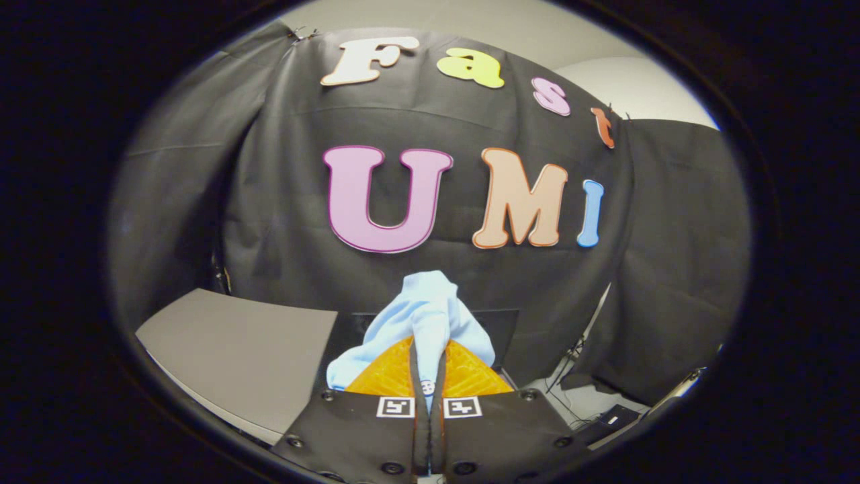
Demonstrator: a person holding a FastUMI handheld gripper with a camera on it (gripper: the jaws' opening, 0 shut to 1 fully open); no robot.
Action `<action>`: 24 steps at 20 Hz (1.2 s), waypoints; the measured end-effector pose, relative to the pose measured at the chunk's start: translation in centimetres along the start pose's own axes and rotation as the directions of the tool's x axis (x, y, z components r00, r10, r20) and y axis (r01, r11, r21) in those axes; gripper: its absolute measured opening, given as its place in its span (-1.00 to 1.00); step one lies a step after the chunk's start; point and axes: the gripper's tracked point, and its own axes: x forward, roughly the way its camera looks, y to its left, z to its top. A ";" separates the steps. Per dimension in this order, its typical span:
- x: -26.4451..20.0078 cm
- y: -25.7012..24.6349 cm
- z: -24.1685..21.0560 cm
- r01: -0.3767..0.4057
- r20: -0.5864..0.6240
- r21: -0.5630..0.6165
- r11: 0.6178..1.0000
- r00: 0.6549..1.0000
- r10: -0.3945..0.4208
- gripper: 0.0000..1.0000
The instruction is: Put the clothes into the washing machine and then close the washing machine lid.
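Gripping the pale blue cloth (430, 316), jaws clenched (grey tabletop (242, 349) edge alongside).

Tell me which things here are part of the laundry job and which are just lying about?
Part of the job:
- light blue cloth, pinched between the fingers
- gripper, shut on it

Just lying about:
- grey table, beside the fingers
- cables on the floor
- black box on the floor
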 end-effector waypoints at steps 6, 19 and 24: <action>3.4 -3.5 -3.1 0.037 -0.031 -0.016 0.999 0.999 -0.038 -0.98; 9.0 -4.8 -13.8 0.025 -0.131 -0.020 1.000 0.991 -0.027 -0.84; 11.3 -3.7 -17.4 -0.023 -0.196 -0.020 1.000 0.981 0.019 -0.84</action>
